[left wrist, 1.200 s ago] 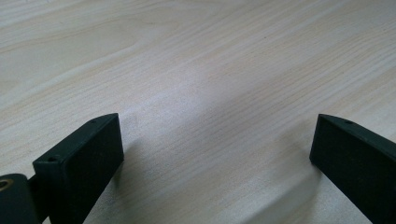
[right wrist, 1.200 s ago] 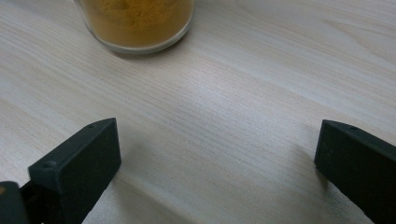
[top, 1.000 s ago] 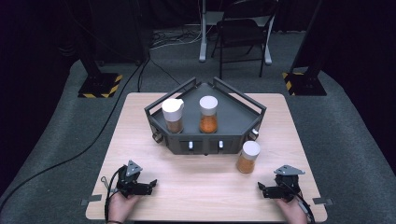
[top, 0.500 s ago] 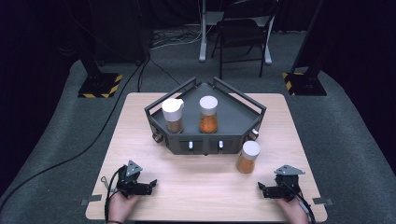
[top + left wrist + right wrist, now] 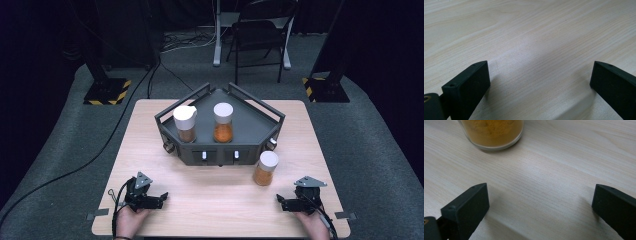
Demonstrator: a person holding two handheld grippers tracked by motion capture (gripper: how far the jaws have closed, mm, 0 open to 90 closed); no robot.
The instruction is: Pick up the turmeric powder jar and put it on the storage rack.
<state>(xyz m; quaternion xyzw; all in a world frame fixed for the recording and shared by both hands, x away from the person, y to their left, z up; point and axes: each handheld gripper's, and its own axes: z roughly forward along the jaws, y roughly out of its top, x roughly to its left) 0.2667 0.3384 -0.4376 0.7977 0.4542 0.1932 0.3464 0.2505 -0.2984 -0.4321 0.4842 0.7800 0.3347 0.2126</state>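
Looking down from the high view, I see a pale wooden tabletop (image 5: 220, 200) with a dark grey angular tray (image 5: 250, 120) standing toward its far side. Two jars sit inside the tray: a white-lidded jar of brownish powder (image 5: 185, 123) on the left and a white-lidded jar of orange powder (image 5: 223, 123) just to its right, the two close but apart. A third jar of orange powder (image 5: 265, 168) stands upright on the tabletop, just in front of the tray's right front corner and outside it.

I hold the left hand-held gripper (image 5: 159, 199) low at the near left edge of the tabletop, well apart from the tray. In the left gripper view its two black jaws are spread wide over bare wood grain, with nothing between them.

I hold the right hand-held gripper (image 5: 281, 203) low at the near right edge, near the loose third jar and pointing toward the tabletop's middle. In the right gripper view its jaws are likewise spread wide and empty, and the glass base of the third jar (image 5: 492, 133) shows at the top left, ahead of the jaws and not touching them.
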